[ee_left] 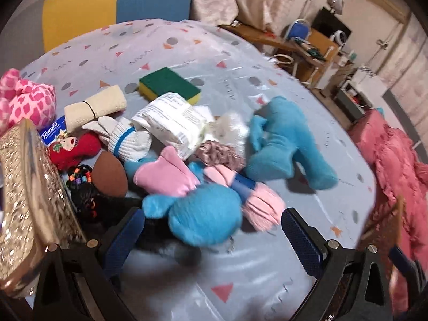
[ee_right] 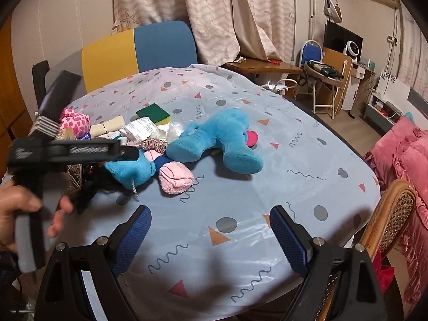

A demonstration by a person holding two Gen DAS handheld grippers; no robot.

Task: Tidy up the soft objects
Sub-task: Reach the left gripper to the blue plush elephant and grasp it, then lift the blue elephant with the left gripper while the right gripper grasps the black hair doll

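- Soft things lie heaped on the left half of the table (ee_right: 294, 176), on a pale blue cloth printed with dots, triangles and squiggles.
- Nearest my left gripper (ee_left: 211, 230): a small blue plush (ee_left: 203, 214) with a pink ear, just beyond the fingertips. Jaws spread wide, nothing between them.
- My right gripper (ee_right: 210, 227) hangs over bare cloth at the near edge, well apart from the heap; jaws wide apart, empty.
- Blue plushes: two. The large blue plush (ee_right: 219, 141) sprawls to the right of the heap, one leg pointing toward me.
- One pink fringed cloth (ee_left: 263, 208) touches the small plush on its right side.
- One pink scrunchie (ee_left: 222, 155) lies between the two plushes, partly under a white printed packet (ee_left: 171, 123).
- One white glove (ee_left: 125, 136) with a blue stripe, left of the packet.
- One red sock (ee_left: 75, 149) with a reindeer patch, left again.
- One cream cloth roll (ee_left: 96, 107) bound with a black band, farther back.
- One green-and-yellow sponge (ee_left: 168, 85) at the far edge of the heap.
- One pink spotted bundle (ee_left: 24, 99) at far left.
- One brown ball (ee_left: 109, 176) and a dark tangle with coloured beads (ee_left: 80, 176), near left.
- A glittery gold basket (ee_left: 29, 192) stands hard against the left side, crowding my left gripper's left finger.
- From the right wrist camera, my left hand (ee_right: 24, 214) grips the other tool's handle, blocking the heap's left part.
- Around: a yellow-and-blue chair (ee_right: 139, 48) at the far side, one wicker chair (ee_right: 388, 219) near right.
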